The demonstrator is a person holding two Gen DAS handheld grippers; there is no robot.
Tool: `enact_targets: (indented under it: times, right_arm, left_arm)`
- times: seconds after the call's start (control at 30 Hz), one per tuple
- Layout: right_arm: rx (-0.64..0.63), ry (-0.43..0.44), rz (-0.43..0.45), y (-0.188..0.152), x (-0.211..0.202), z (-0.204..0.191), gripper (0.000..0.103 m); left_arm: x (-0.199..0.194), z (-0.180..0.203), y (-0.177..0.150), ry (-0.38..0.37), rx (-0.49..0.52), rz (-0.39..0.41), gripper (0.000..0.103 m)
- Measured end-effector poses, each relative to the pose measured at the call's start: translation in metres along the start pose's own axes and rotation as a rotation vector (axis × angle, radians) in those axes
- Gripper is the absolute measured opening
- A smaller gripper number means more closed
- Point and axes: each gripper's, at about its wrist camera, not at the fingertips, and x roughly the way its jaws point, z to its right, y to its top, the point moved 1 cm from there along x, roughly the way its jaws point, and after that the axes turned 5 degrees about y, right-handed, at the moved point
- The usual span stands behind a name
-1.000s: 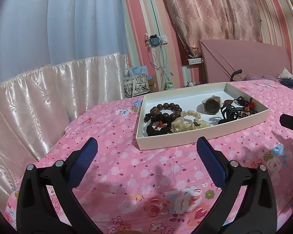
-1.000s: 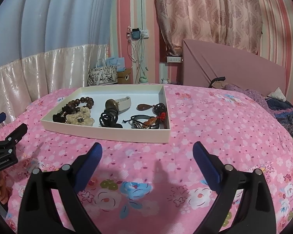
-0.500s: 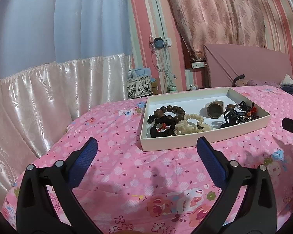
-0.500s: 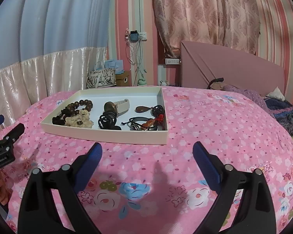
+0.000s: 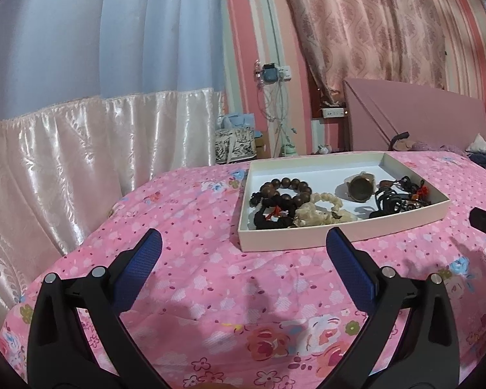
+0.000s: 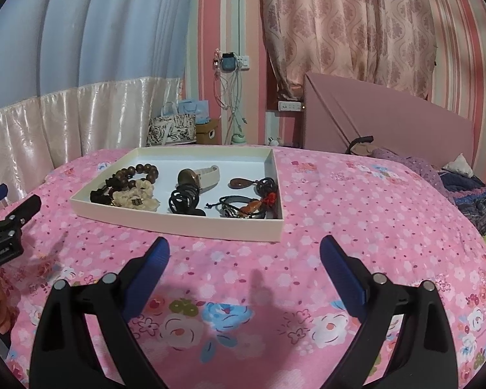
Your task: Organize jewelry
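A shallow cream tray (image 5: 307,243) (image 6: 178,225) lies on the pink floral bedspread. In it lie a dark wooden bead bracelet (image 5: 286,191) (image 6: 139,173), a pale bead bracelet (image 5: 320,210) (image 6: 134,196), a watch with a cream strap (image 5: 358,188) (image 6: 194,178), a black cord piece (image 6: 183,197) and a tangle of pendants and cords (image 5: 401,194) (image 6: 251,202). My left gripper (image 5: 243,249) is open and empty, short of the tray's near edge. My right gripper (image 6: 244,253) is open and empty, just short of the tray's near right corner.
A pink headboard (image 6: 388,126) and a bundle of dark bedding (image 6: 469,191) are at the right. Bags (image 6: 175,128) stand on the floor behind the bed, under a wall socket with cables (image 6: 230,64). Satin curtains (image 5: 81,149) hang at the left.
Both grippers have tilted up and drawn back a little, so the tray sits slightly lower and farther in view. Nothing in the tray has moved. Both grippers stay open.
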Motion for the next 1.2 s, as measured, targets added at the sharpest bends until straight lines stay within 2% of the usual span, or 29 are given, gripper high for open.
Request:
enact_targets:
  times: [0.23, 0.57, 1.2]
  right_arm:
    - [0.013, -0.006, 0.004, -0.001, -0.003, 0.003, 0.096]
    - [-0.042, -0.017, -0.002, -0.002, -0.003, -0.008, 0.097]
    - [-0.041, -0.018, -0.004, -0.003, -0.003, -0.008, 0.098]
  left_arm:
    - [-0.002, -0.007, -0.001, -0.007, -0.034, 0.008, 0.1]
    - [-0.004, -0.01, -0.001, -0.012, -0.059, 0.018, 0.1]
    - [-0.005, -0.007, -0.002, -0.007, -0.048, 0.014, 0.1]
